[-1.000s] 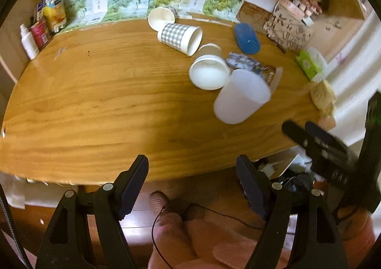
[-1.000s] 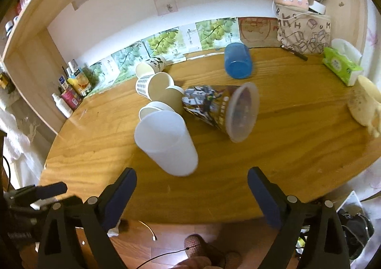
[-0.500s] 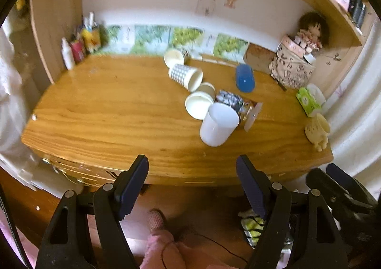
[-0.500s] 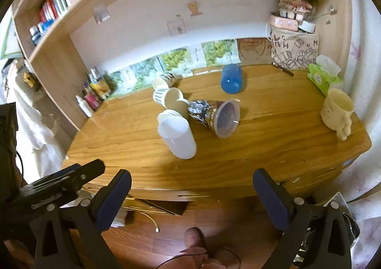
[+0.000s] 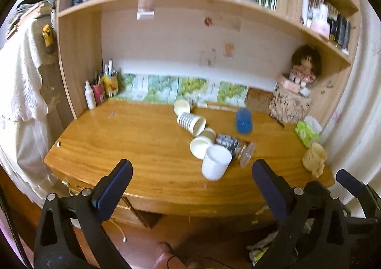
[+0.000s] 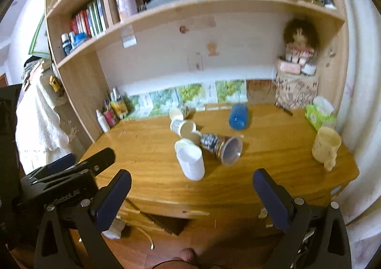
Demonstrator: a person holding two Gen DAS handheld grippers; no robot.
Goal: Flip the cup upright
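Before us, a plain white plastic cup [image 5: 216,165] on its side (mouth nearward), our left gripper [image 5: 191,179] and right gripper [image 6: 191,189] both spread wide.

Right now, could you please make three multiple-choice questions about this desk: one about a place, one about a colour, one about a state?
1. Where is the yellow mug?
A. near the desk's right end
B. beside the bottles
C. on the shelf

2. What colour is the cup lying behind the cluster?
A. red
B. blue
C. black

3. How is the white cup nearest the front edge?
A. upright
B. stacked inside another
C. lying on its side

Answers: 1 A, it stands alone at the right end. 2 B, its body is plainly blue. 3 C, its wall rests on the desk.
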